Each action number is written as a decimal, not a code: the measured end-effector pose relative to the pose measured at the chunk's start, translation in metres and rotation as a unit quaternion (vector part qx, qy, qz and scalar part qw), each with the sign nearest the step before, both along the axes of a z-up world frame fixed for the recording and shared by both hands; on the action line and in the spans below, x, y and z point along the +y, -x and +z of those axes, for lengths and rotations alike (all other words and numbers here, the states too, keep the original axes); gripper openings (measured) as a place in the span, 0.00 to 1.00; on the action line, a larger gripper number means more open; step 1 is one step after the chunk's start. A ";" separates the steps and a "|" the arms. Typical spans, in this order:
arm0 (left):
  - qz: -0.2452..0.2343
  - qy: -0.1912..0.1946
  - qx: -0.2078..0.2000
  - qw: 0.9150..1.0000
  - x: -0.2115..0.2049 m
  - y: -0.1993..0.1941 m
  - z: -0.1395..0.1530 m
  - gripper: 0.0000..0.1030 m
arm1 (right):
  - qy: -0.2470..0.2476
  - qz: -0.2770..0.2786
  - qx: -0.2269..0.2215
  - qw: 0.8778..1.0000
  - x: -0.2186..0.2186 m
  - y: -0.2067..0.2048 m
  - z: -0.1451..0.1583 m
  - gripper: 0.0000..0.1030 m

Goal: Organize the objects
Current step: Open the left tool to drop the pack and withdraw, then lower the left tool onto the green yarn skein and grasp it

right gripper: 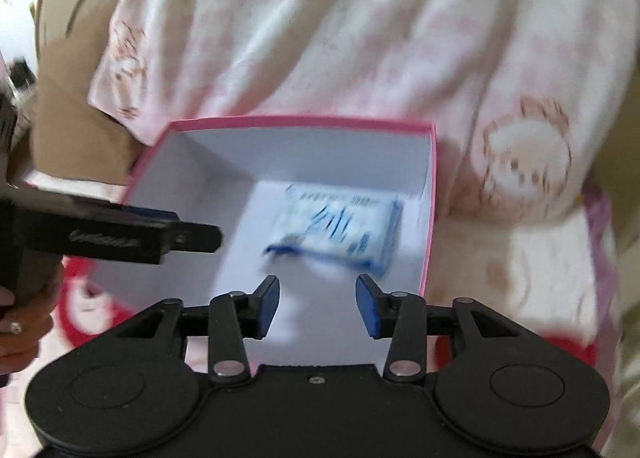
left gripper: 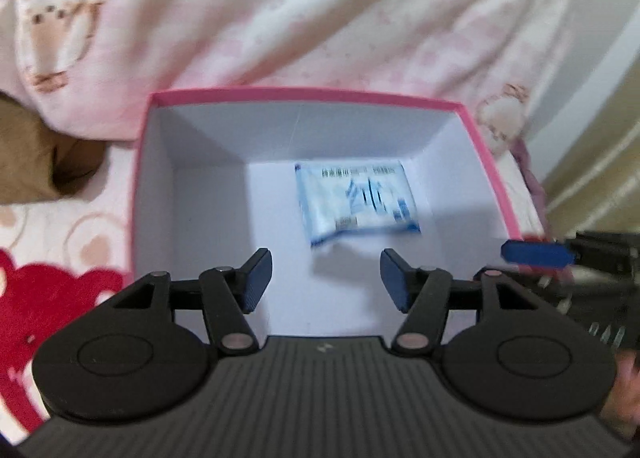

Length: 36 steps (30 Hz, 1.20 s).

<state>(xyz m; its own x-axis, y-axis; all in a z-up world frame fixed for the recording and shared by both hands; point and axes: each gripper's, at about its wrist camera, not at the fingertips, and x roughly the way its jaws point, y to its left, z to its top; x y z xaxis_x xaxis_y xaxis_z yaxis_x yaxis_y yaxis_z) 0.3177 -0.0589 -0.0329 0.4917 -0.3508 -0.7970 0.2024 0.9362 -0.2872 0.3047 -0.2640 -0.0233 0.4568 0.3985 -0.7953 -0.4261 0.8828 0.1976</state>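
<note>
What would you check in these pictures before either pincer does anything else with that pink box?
1. Packet lies flat on the box floor: ok.
2. Pink box open, lid off: ok.
3. Left gripper open and empty: ok.
4. Right gripper open and empty: ok.
5. Grippers apart from each other over the box: ok.
6. More items waiting on the blanket: cannot tell.

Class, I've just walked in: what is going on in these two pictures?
A person holds a gripper in each hand over a pink box on a bed. A blue-and-white packet lies inside on the box's white floor. The left gripper and right gripper are both open and empty, poised at the box's near edge. Pink patterned bedding lies behind.
</note>
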 end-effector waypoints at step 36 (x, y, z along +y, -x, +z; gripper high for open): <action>-0.074 -0.029 0.033 0.996 0.064 0.211 0.015 0.90 | -0.078 0.183 0.029 0.980 0.053 0.215 0.002 0.86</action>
